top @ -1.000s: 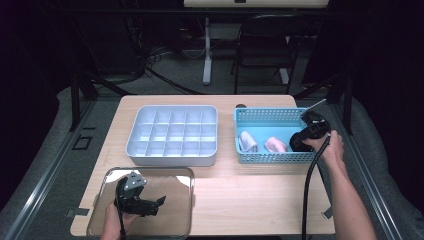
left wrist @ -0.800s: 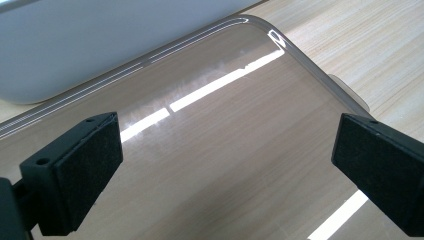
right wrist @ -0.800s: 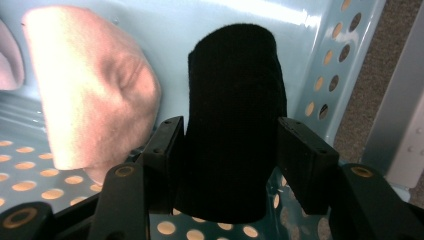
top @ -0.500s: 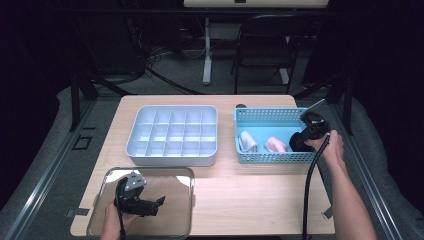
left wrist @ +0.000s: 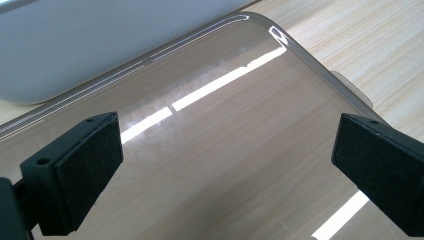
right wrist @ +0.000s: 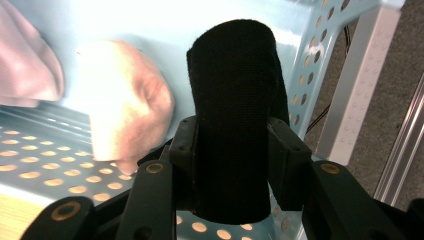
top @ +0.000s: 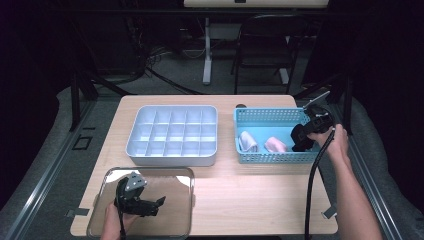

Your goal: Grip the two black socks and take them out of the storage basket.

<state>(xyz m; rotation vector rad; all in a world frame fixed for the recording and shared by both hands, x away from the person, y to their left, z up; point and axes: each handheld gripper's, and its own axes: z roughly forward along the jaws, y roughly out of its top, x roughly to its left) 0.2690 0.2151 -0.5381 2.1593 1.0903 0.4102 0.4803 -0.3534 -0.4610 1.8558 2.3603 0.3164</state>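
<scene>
Right tool [top: 301,138] gripping black roll [top: 298,138], blue basket [top: 265,116]

At the lower left of the high view, the left tongs [top: 159,202] are black with a grey three-cornered plate. The right tongs [top: 300,142], at the right, are black with brass-ringed screws and a thick black cable.
</scene>
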